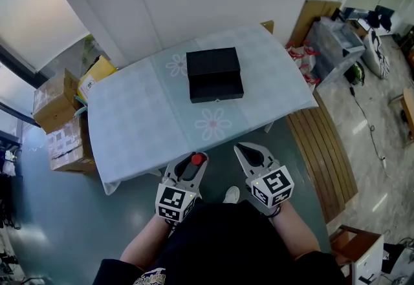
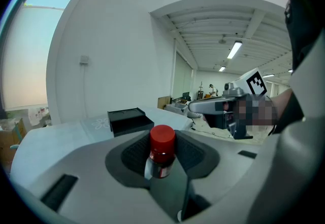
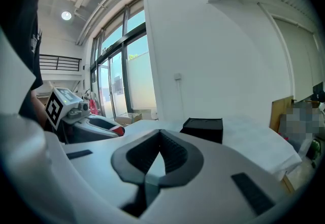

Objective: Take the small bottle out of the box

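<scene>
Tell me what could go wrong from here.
1. The left gripper pinches the small red-capped bottle on its shiny lower body only, so it could tip or slip out.
2. The grip sits just off the near edge of the pale cloth-covered table, over the floor, so a dropped bottle may fall far.
3. The shut right gripper is close alongside and could bump it.

Box point(image 1: 214, 74) sits on table point(image 1: 129, 116), centre, toward the far edge. Both grippers are off the table, just before its near edge, side by side. Left gripper point(image 1: 196, 162) is left of the right gripper point(image 1: 248, 151), with a small bottle point(image 2: 162, 149) upright between its jaws, outside the box and well apart from it. Nothing sits between the right gripper's jaws. Cardboard boxes point(image 1: 55, 103) are stacked on the floor left of the table. Slatted wooden panel point(image 1: 323, 148) lies on the floor to its right, and a plastic crate point(image 1: 333, 44) stands beyond that.
</scene>
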Tool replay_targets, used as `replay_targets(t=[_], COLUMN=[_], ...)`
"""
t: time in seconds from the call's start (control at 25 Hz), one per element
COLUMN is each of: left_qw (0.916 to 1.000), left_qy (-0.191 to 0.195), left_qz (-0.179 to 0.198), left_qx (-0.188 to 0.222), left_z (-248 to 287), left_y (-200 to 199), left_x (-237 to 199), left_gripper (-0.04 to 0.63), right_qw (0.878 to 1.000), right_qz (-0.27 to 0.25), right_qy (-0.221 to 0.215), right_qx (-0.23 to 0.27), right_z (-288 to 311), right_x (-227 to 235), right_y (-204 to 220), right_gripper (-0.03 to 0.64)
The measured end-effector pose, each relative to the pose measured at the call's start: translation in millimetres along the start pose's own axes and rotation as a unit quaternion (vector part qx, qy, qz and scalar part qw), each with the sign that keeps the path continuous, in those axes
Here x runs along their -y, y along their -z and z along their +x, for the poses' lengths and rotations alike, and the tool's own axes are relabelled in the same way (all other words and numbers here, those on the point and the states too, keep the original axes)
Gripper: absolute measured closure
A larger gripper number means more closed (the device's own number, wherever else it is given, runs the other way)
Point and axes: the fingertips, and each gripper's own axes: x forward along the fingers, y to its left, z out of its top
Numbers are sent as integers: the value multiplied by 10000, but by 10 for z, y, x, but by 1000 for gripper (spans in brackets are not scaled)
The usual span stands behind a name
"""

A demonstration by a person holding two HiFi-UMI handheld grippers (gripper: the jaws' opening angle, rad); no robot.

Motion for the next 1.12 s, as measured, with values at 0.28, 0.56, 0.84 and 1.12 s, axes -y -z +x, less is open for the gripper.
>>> replay_targets(t=[0.28, 0.56, 0.84, 1.12], left_qw=[10000, 9999, 9999, 9999], left_qy=[-8, 65, 108, 100], left_qz=[26, 69, 91, 92], left_qx=[-16, -35, -53, -42], left_z=[-2, 26, 30, 46], left_y=[1, -19, -38, -48], left_x=[1, 0, -71, -128], left_gripper=[434, 434, 434, 434], right_qw=[10000, 10000, 9999, 9997], right_qz=[10, 65, 95, 109], right_qy=[-35, 37, 105, 171], right_qx=[17, 40, 67, 104], right_z=[0, 10, 55, 77], right_x=[-20, 16, 12, 50], right_y=[2, -8, -41, -60], right_gripper=[598, 598, 598, 598])
